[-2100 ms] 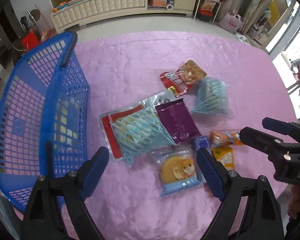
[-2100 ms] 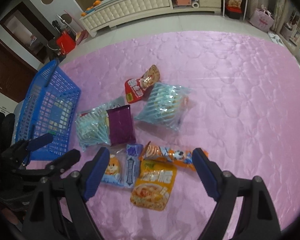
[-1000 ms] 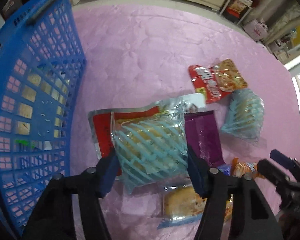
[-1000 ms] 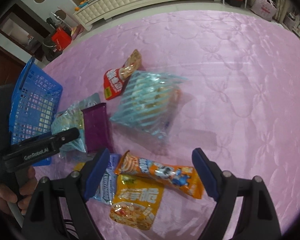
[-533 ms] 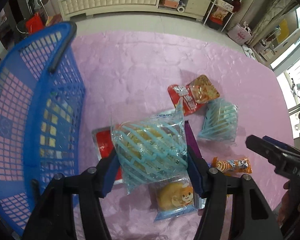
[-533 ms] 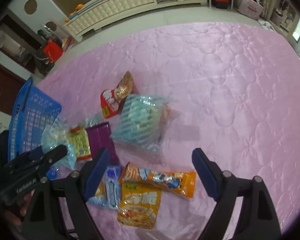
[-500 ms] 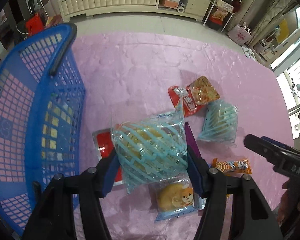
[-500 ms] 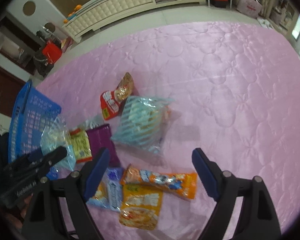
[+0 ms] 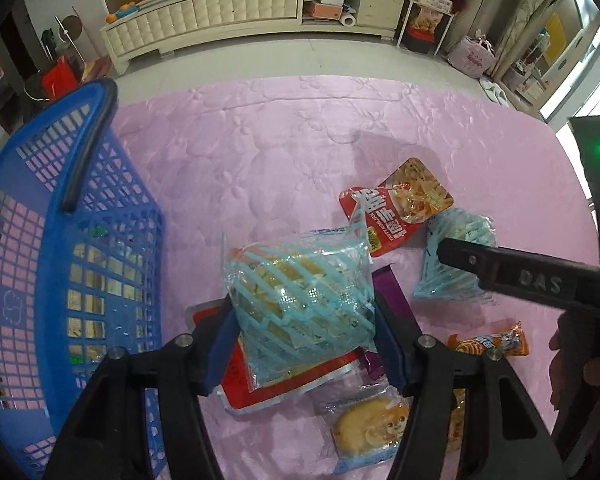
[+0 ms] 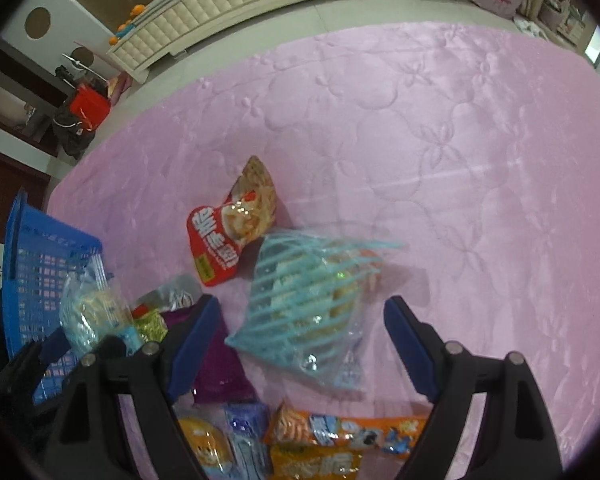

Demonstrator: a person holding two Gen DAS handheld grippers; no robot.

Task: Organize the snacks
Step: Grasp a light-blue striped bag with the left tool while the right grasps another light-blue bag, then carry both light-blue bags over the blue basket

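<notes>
My left gripper point(image 9: 304, 320) is shut on a clear bag with pale blue stripes point(image 9: 300, 296) and holds it above the snack pile. To its left stands the blue mesh basket point(image 9: 40, 240). A second striped bag point(image 10: 312, 300) lies on the pink cloth. My right gripper point(image 10: 300, 320) hovers open over it, one blue pad on each side, not touching. One black finger of the right gripper point(image 9: 520, 280) shows at the right of the left wrist view. In the right wrist view the held bag point(image 10: 88, 312) hangs beside the basket point(image 10: 40, 264).
On the pink quilted cloth point(image 9: 260, 152) lie a red snack packet point(image 10: 228, 236), a purple packet point(image 10: 220, 372), a long orange packet point(image 10: 340, 432), a round cake packet point(image 9: 364, 436) and a flat red packet point(image 9: 284, 388). The cloth's far half is bare.
The left gripper has risen with the striped bag, lifting it off the flat red packet. The right gripper has moved across from the orange packets to over the second striped bag.
</notes>
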